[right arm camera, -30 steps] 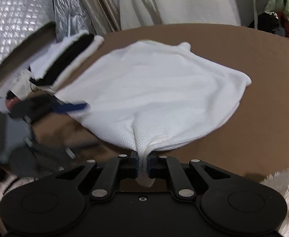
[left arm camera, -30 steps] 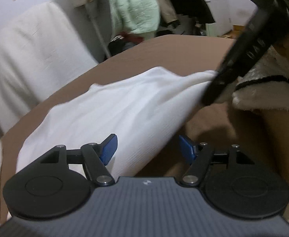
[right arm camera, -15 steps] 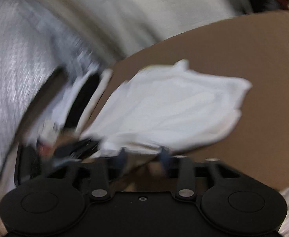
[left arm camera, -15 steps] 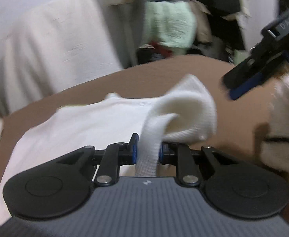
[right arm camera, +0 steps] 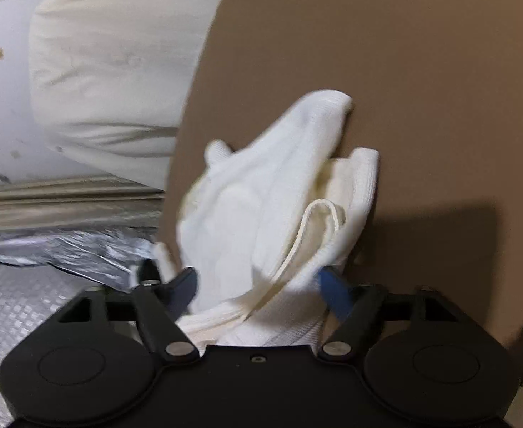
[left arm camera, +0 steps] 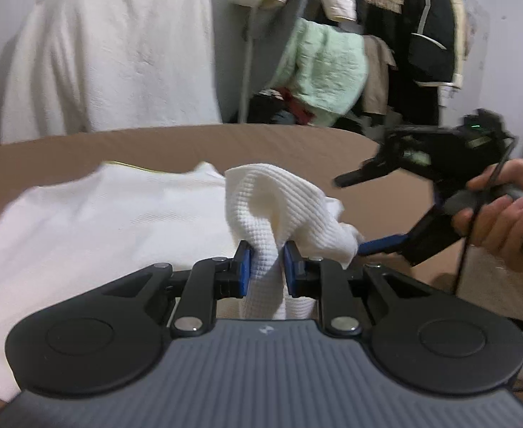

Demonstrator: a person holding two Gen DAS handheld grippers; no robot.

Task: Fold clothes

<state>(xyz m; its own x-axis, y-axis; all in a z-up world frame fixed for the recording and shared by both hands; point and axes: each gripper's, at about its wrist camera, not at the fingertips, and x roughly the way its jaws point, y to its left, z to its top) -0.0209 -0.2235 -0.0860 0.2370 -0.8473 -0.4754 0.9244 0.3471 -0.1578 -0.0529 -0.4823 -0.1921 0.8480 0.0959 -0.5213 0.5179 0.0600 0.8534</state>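
A smooth brown table (left arm camera: 83, 142) carries a white waffle-knit garment (left arm camera: 100, 221), bunched at its near corner. The left claw (left arm camera: 265, 265) pinches a raised fold. The right claw (right arm camera: 257, 285), jaws just opened wide, straddles cloth, seemingly without pressing.

No readable text, label, brand, number or sign anywhere.

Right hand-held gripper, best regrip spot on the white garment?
Take the white garment at its thick folded hem edge, coming in from the bare brown tabletop side. That edge lies exposed and bunched; the right hand-held gripper stands open.
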